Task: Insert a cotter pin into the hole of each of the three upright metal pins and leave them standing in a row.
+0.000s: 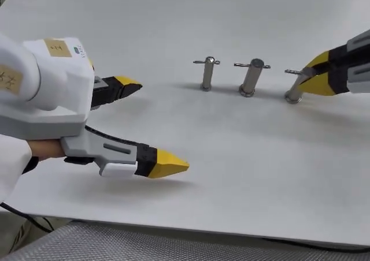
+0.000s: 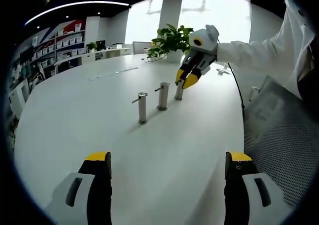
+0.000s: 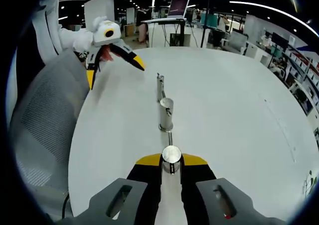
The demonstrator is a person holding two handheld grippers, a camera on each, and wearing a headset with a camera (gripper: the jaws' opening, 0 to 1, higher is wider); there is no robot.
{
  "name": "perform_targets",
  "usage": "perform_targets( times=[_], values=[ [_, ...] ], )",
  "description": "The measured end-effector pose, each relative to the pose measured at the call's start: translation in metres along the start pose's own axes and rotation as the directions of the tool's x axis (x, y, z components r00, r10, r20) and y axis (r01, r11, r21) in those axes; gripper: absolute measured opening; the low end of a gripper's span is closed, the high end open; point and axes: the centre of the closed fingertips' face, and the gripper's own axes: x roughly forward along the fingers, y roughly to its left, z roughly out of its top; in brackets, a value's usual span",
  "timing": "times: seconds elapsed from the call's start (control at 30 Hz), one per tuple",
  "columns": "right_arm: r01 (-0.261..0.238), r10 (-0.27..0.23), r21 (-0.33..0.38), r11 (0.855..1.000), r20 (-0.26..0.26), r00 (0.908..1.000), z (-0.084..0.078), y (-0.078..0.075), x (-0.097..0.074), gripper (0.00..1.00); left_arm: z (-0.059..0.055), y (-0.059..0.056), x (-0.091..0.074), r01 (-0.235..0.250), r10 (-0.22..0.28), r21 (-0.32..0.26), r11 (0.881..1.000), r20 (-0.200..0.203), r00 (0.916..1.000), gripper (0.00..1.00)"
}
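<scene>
- The left gripper was at the near left of the table, well apart from the pins. Its jaws were spread wide with nothing between them.
- Three pins stood upright in a row across the table: the left pin, the middle pin and the right pin.
- The left cotter lay crosswise through the top of the left pin.
- The middle cotter lay crosswise through the top of the middle pin.
- The right gripper came in from the right, its jaws pressed together around the top of the right pin.
- In the right gripper view, the yellow tips sat on either side of that pin's round head.
- The right cotter stuck out from the top of the right pin, toward the middle pin, just beside the yellow tips.
- A grey mesh chair sat at the table's near edge.
</scene>
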Motion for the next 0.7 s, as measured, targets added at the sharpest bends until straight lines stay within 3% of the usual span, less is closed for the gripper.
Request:
perform_targets(
  times=[0.1, 0.2, 0.27, 0.33, 0.47, 0.63, 0.7],
  values=[
    [0.004, -0.004, -0.013, 1.000, -0.002, 1.0000, 0.001, 0.001, 0.000, 0.09, 0.002, -0.001, 0.000, 0.002, -0.002, -0.003, 1.000, 0.005, 1.0000, 0.94],
    [0.012, -0.012, -0.013, 1.000, -0.001, 0.9999, -0.004, -0.009, 0.001, 0.10, 0.004, -0.001, 0.000, 0.003, -0.003, 0.000, 1.000, 0.006, 1.0000, 0.94],
    [0.023, -0.024, 0.031, 0.999, 0.018, 0.9996, -0.002, -0.011, 0.002, 0.14, 0.005, -0.002, -0.001, 0.004, -0.004, 0.003, 1.000, 0.006, 1.0000, 0.94],
    [0.032, -0.033, 0.039, 0.999, 0.026, 0.9991, -0.001, -0.012, 0.002, 0.21, 0.006, -0.002, -0.001, 0.002, -0.002, 0.003, 1.000, 0.007, 1.0000, 0.94],
    [0.054, -0.056, 0.066, 0.996, 0.038, 0.9977, 0.001, -0.009, -0.004, 0.27, 0.009, -0.004, -0.002, -0.003, 0.003, 0.003, 1.000, 0.012, 0.9999, 0.94],
    [0.138, -0.153, 0.153, 0.979, 0.098, 0.9833, 0.010, -0.010, -0.017, 0.39, 0.014, -0.006, -0.003, -0.007, 0.007, -0.001, 1.000, 0.030, 0.9995, 0.95],
    [0.165, -0.187, 0.174, 0.971, 0.113, 0.9759, 0.012, -0.009, -0.023, 0.52, 0.016, -0.006, -0.004, -0.016, 0.016, 0.001, 1.000, 0.033, 0.9993, 0.95]
  ],
)
